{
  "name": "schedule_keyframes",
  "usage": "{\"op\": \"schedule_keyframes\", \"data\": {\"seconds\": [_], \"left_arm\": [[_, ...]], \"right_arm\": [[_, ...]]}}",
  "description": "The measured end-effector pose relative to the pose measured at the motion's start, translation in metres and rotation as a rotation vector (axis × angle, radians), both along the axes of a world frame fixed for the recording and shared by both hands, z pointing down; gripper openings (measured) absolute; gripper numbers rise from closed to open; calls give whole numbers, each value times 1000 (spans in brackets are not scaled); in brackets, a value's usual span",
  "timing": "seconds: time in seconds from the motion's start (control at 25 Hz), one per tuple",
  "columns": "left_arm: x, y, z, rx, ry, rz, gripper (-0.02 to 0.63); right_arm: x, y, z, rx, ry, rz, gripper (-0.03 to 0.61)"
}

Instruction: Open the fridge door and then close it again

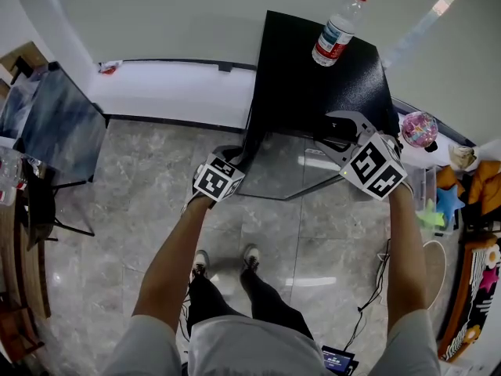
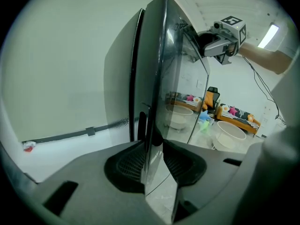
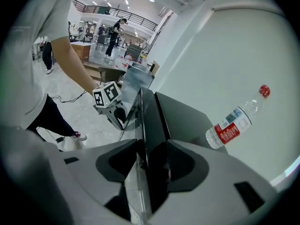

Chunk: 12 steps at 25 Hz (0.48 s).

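Floor [image 1: 141, 178], fridge door [image 1: 290, 167] — in left tool [image 2: 153, 149], right tool [image 3: 151, 156]

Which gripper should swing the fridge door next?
Left, likely: the left gripper clamps the door edge by its handle recess; the right gripper holds the opposite top corner.

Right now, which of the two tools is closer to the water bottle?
The right tool, clamped on the fridge door in front of the bottle; the left tool holds the door's far corner.
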State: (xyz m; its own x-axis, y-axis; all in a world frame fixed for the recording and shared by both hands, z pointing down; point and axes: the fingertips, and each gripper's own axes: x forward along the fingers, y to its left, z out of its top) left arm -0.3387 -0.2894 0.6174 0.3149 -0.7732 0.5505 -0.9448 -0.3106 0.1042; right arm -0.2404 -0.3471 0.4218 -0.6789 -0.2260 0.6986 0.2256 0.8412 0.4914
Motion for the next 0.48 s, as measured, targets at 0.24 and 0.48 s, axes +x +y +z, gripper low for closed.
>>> {"op": "schedule_keyframes", "data": {"seconds": [0.24, 0.48], "left_arm": [[2, -1, 0, 8, 15, -45, 112], [0, 0, -1, -3, 13, -96, 112]], "right_arm": [[0, 0, -1, 5, -25, -13, 197], [-1, 0, -1, 11, -42, -24, 198]]}}
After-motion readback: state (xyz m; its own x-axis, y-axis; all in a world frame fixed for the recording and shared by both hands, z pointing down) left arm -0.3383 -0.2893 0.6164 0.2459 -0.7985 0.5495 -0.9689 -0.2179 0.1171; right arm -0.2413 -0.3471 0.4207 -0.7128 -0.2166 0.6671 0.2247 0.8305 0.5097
